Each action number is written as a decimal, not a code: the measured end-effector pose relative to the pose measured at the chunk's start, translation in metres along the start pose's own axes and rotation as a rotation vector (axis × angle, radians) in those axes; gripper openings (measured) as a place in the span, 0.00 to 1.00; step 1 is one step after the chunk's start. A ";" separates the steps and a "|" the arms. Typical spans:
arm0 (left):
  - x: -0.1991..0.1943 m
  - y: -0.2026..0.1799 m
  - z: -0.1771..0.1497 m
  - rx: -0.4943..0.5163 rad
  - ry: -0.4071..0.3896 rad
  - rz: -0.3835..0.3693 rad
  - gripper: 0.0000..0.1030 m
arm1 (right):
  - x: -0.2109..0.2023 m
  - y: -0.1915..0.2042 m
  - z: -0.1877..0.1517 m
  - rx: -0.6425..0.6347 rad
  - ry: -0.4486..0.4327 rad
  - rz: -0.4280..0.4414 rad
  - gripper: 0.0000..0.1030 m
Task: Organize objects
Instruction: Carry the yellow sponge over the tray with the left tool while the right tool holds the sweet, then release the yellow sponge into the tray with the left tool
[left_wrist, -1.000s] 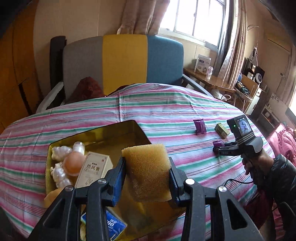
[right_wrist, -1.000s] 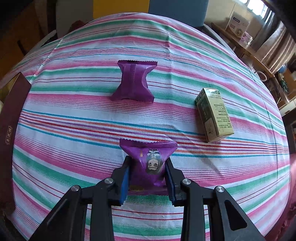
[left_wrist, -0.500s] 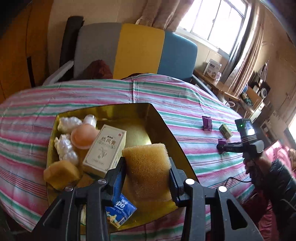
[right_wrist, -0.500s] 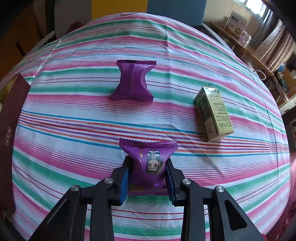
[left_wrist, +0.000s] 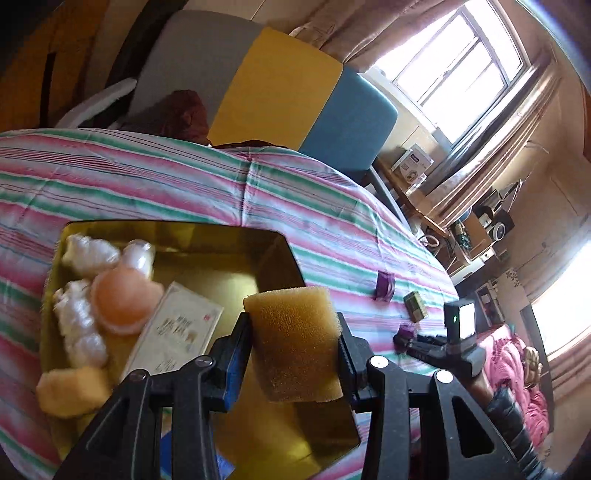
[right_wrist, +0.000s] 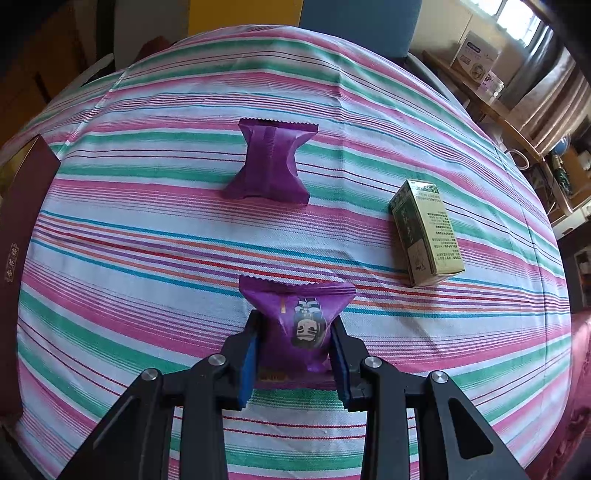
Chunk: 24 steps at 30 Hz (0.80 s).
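My left gripper (left_wrist: 293, 350) is shut on a yellow sponge (left_wrist: 295, 339) and holds it above the gold tin box (left_wrist: 280, 254). The box holds a white carton (left_wrist: 177, 332), an orange round thing (left_wrist: 123, 301), white shells (left_wrist: 79, 321) and another sponge (left_wrist: 72, 391). My right gripper (right_wrist: 293, 354) is shut on a purple snack packet (right_wrist: 295, 325) low over the striped tablecloth (right_wrist: 147, 258). A second purple packet (right_wrist: 269, 166) and a green carton (right_wrist: 426, 232) lie on the cloth beyond it. The right gripper also shows in the left wrist view (left_wrist: 413, 339).
A grey, yellow and blue chair (left_wrist: 280, 92) stands behind the table. The box's dark red side (right_wrist: 22, 229) is at the left of the right wrist view. A wooden side table (right_wrist: 491, 107) with a white box stands at the far right.
My left gripper with the sponge has moved back over the tin box and tilted, so more of the box's contents show. The right gripper has held still with its packet.
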<state>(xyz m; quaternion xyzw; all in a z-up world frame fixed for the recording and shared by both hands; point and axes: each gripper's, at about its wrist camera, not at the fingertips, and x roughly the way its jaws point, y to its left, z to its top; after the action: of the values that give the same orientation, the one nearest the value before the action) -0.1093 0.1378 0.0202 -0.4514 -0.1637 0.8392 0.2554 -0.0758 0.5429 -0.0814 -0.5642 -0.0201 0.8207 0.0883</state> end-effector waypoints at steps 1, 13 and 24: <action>0.007 -0.002 0.007 0.000 -0.003 0.000 0.41 | 0.000 0.001 0.000 -0.002 0.000 -0.002 0.33; 0.103 0.021 0.039 -0.007 0.139 0.168 0.41 | 0.002 0.001 0.002 -0.019 -0.002 -0.007 0.33; 0.119 0.027 0.040 0.029 0.191 0.251 0.52 | 0.002 0.002 0.002 -0.018 -0.002 -0.007 0.33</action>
<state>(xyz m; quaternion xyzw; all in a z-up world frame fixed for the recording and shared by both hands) -0.2057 0.1824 -0.0515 -0.5423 -0.0686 0.8201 0.1695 -0.0785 0.5417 -0.0829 -0.5639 -0.0295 0.8208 0.0861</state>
